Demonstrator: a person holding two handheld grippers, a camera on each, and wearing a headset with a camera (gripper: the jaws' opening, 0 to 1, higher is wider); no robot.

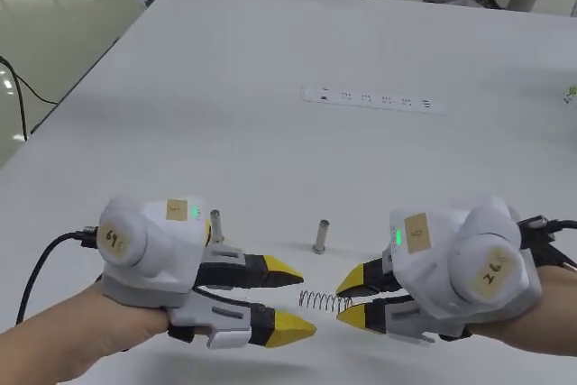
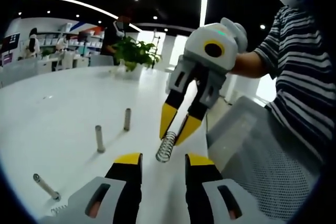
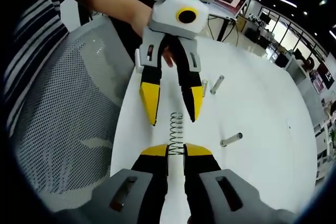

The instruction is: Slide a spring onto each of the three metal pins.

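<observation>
- Between the two grippers, low over the near part of the table (image 1: 270,87), the spring (image 3: 176,129) lies roughly level, stretched from one gripper toward the other.
- My right gripper (image 3: 176,151) pinches it by one end, with the jaws drawn narrow onto the last coils. Gripping the end leaves most of the length sticking out free and the far opening unobstructed, which I judge is the reason for this hold.
- My left gripper (image 2: 164,160) faces it with the jaws spread wide and nothing in them. In the right gripper view the spring's free end sits between the yellow tips, apparently touching neither. I read this as a position for steadying or taking over that loose end.
- One upright pin (image 1: 320,235) stands just beyond the spring, bare.
- A second pin (image 1: 215,223) stands behind the left gripper and is also bare.
- The third pin (image 2: 44,186) sits off to the side and looks tilted. I cannot tell whether it stands or lies.
- With no pin visibly loaded, I judge the task to be at its first spring.
- The next move needs the open end lined up squarely over a pin top. A thin spring held by one end may sag or bow.
- A power strip (image 1: 374,99) lies well apart, farther up the table.
</observation>
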